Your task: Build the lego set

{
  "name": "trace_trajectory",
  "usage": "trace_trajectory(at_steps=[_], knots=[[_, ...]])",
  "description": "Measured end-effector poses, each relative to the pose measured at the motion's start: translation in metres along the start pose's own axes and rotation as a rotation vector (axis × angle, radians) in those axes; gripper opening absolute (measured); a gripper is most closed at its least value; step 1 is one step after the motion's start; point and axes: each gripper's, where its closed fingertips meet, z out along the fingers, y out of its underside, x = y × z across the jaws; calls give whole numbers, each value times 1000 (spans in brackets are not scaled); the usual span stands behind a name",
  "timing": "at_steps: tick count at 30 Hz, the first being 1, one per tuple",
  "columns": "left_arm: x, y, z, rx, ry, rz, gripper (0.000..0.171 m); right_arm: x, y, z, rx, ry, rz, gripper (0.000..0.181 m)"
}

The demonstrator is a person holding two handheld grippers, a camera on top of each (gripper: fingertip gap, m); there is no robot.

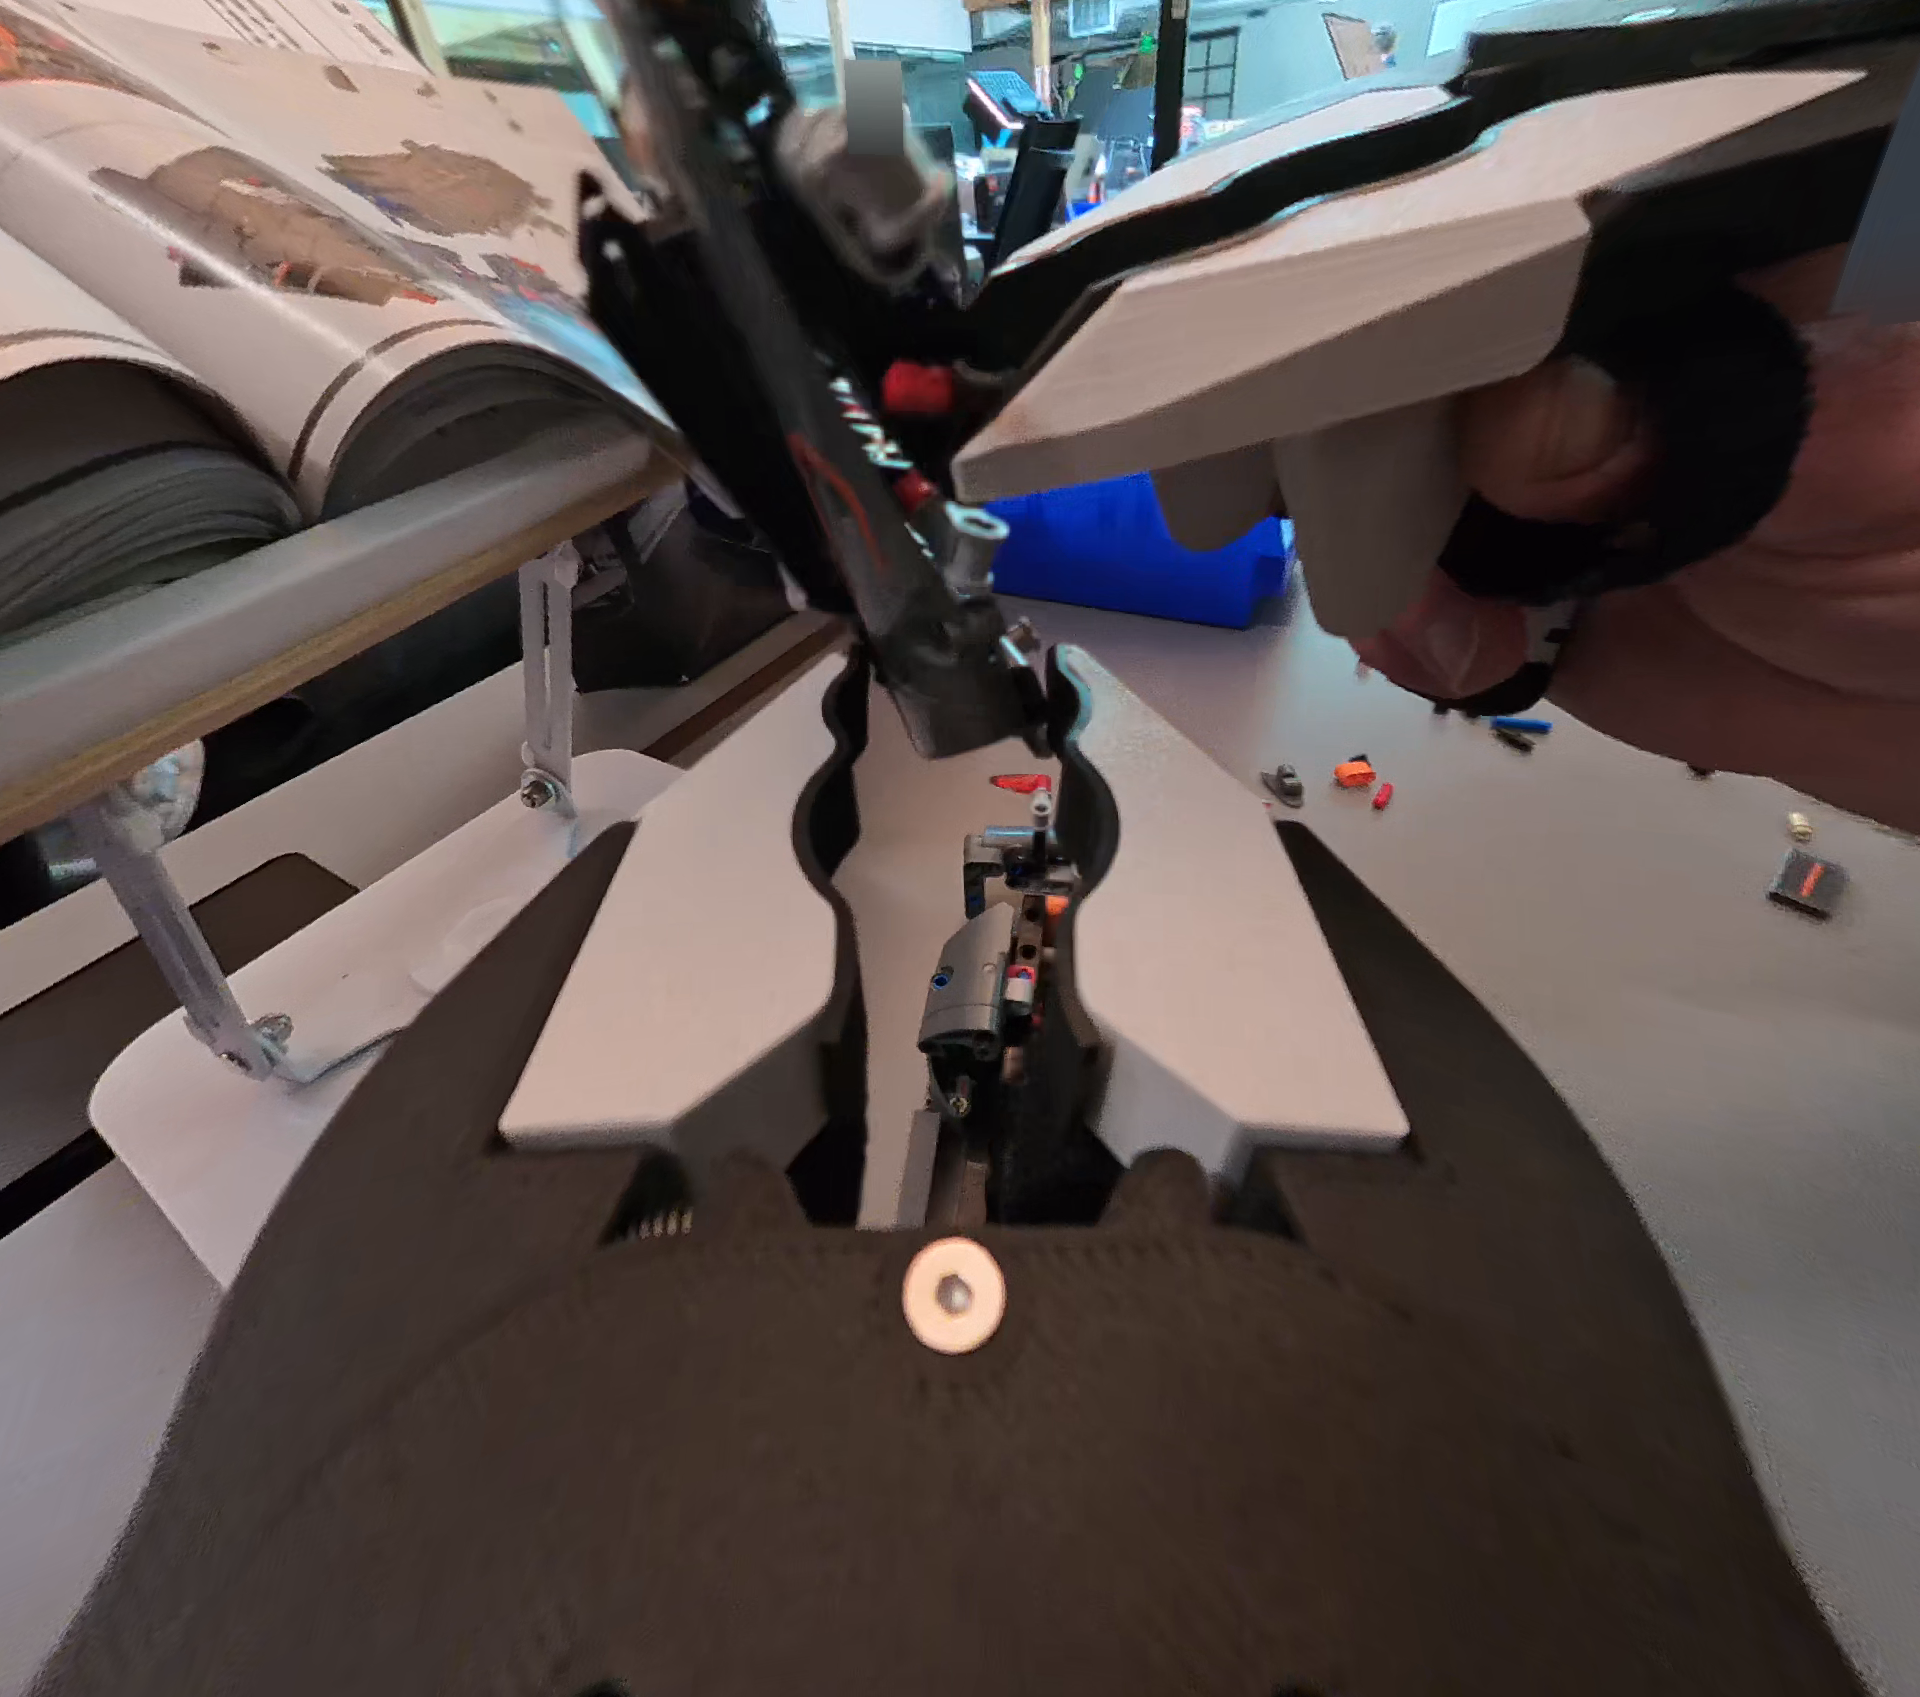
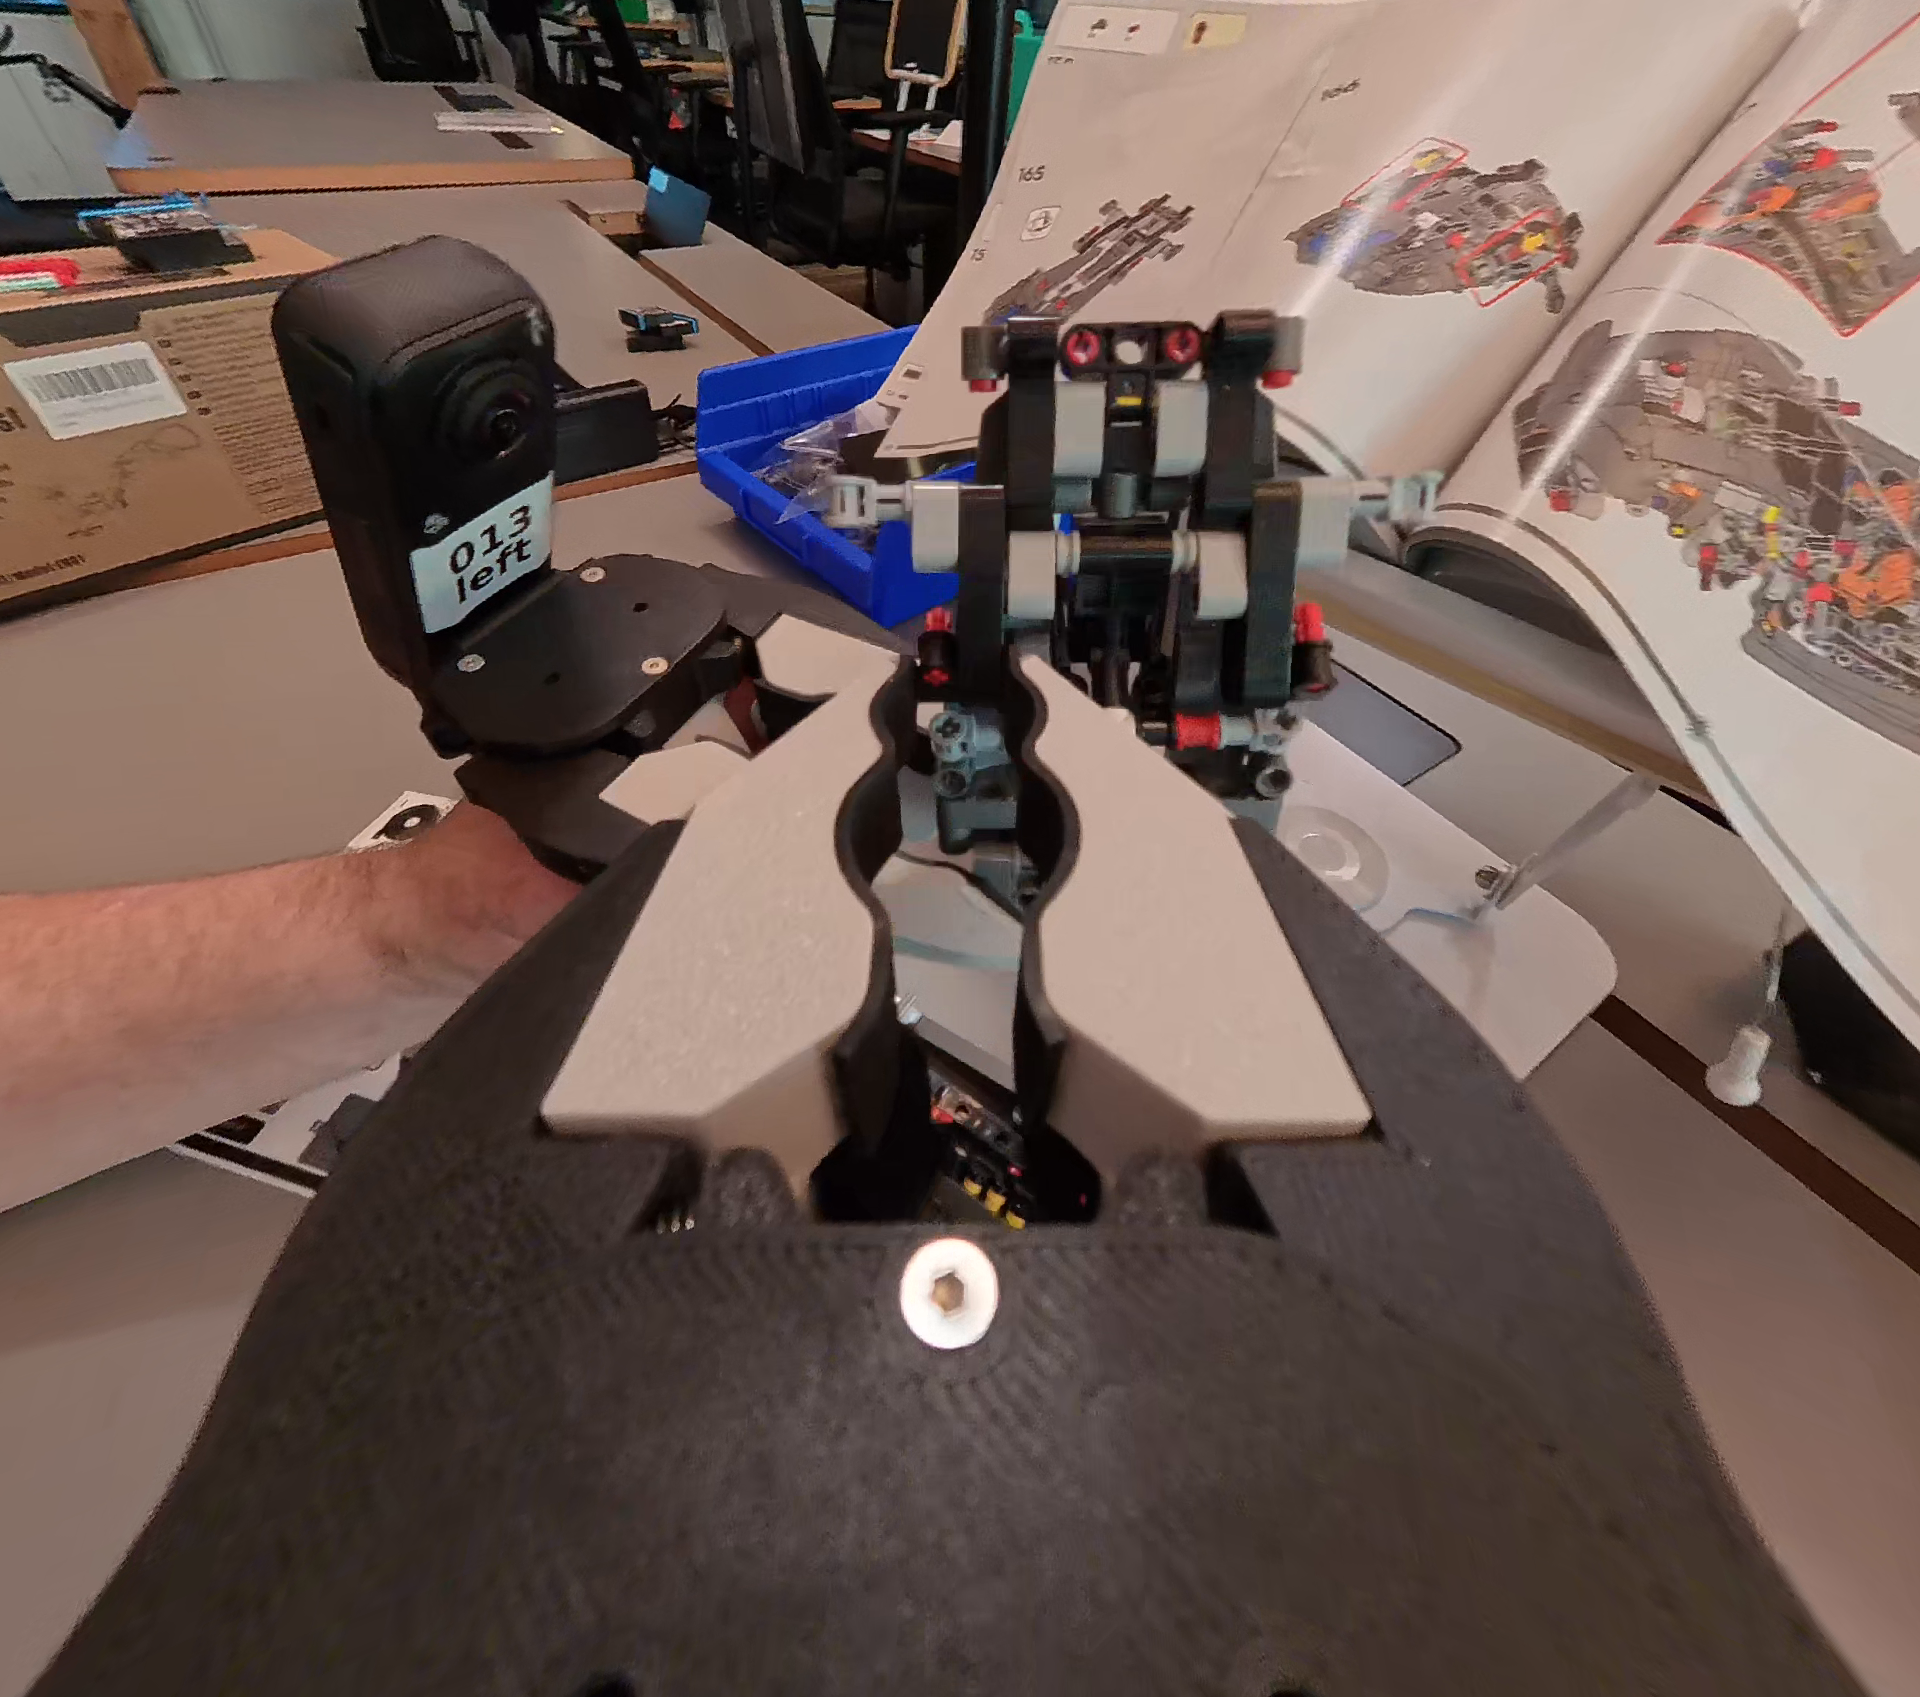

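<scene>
A black and grey Lego assembly (image 2: 1122, 504) with red pins is held up above the table. My right gripper (image 2: 964, 679) is shut on its lower left part. In the left wrist view the assembly (image 1: 831, 442) runs up and to the left, blurred. There my right gripper (image 1: 977, 369) comes in from the right and clamps its middle. My left gripper (image 1: 958, 679) has its fingertips closed against the assembly's bottom end. A small grey Lego sub-assembly (image 1: 992, 951) shows through the gap between the left fingers, on the table below. My left gripper (image 2: 769, 712) also shows at the left of the right wrist view.
An open instruction book (image 2: 1455, 193) leans on a white stand (image 1: 343, 1003), close behind the assembly. A blue parts bin (image 2: 800, 442) sits behind it. Loose small pieces (image 1: 1351, 774) lie on the grey table (image 1: 1558, 1076) to the right. A cardboard box (image 2: 125, 421) is at far left. The grippers' ends are close to 6 cm from one another.
</scene>
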Motion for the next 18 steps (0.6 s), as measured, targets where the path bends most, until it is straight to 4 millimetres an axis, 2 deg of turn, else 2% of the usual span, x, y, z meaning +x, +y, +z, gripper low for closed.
trace_trajectory(at_steps=[18], knots=[[-4, -7, -6, 22, -2, 13, 26, 9, -6, -13, 51, -10, 68, 14]])
